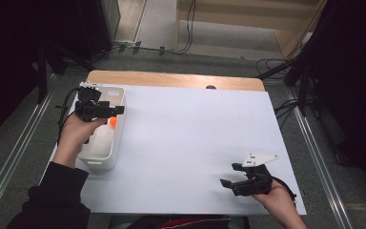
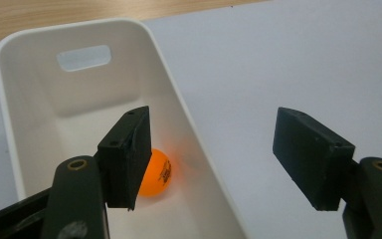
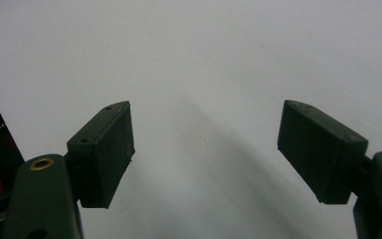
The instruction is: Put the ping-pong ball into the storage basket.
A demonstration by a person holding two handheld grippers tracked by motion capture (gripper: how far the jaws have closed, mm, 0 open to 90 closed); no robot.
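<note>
Orange ball (image 1: 113, 122) lies in the white bin (image 1: 118, 138) at the table's left edge, under the left gripper (image 1: 116, 110); the right gripper (image 1: 230, 174) hovers near the front right corner. Left gripper view: jaws apart, empty, straddling the bin's wall (image 2: 179, 104), ball (image 2: 158, 172) on the floor inside. Right gripper view: jaws apart over bare white tabletop (image 3: 204, 59).

The white sheet (image 1: 190, 143) lies bare between the two grippers, and only the white bin (image 1: 116, 138) at its left edge, with its raised walls, blocks a level sweep.
</note>
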